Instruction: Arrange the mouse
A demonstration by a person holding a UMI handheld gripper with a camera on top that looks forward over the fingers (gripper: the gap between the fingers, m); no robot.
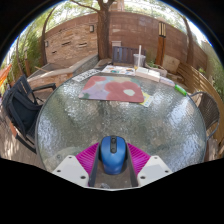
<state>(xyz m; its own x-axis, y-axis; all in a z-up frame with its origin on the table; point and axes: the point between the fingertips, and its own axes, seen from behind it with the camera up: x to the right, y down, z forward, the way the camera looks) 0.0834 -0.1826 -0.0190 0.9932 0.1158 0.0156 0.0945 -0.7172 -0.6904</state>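
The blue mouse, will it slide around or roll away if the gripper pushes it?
The blue mouse sits between the open gripper fingers. It probably slides easily on the smooth glass table. Its low shape likely won't roll. It looks hard, not floppy.

You had a glossy blue plastic mouse (112, 153) between matt pink pads (87, 155), on a round table (70, 115) topped with textured, light-scattering glass. Beyond stood a rough wooden fence (70, 40).
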